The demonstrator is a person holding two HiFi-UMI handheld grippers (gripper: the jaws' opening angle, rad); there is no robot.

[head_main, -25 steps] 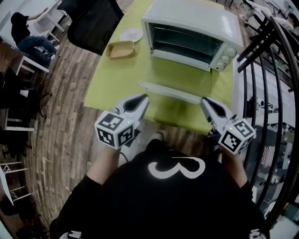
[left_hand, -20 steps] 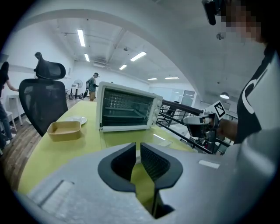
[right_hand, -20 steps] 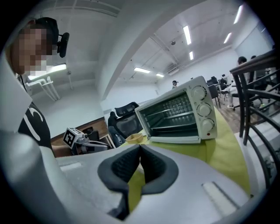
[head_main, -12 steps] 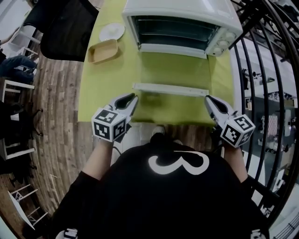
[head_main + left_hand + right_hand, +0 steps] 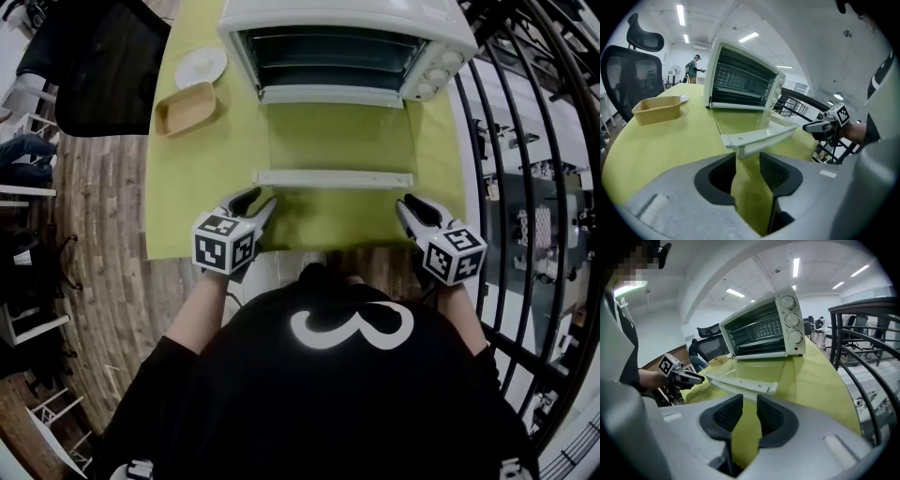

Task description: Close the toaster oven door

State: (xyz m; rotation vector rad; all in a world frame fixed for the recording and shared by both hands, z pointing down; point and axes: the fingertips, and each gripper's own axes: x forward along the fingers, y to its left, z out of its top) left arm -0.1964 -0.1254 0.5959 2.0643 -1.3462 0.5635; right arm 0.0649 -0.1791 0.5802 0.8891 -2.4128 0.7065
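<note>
Glossy white toaster oven (image 5: 347,14), clear glass door (image 5: 337,136), matt green table (image 5: 202,178), wood-plank floor (image 5: 103,234)

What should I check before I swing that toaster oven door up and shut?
1. Door lies flat, fully open: ok.
2. Left hand-held gripper is near the door's left end, jaws opening, nothing between them: ok.
3. Right hand-held gripper is near the right end, jaws opening, empty: ok.
4. Nothing lies on the door glass: ok.
5. Tan tray and plate sit left of the door's swing: ok.
6. Nothing sticks out of the toaster oven mouth: cannot tell fully; only racks show.
</note>
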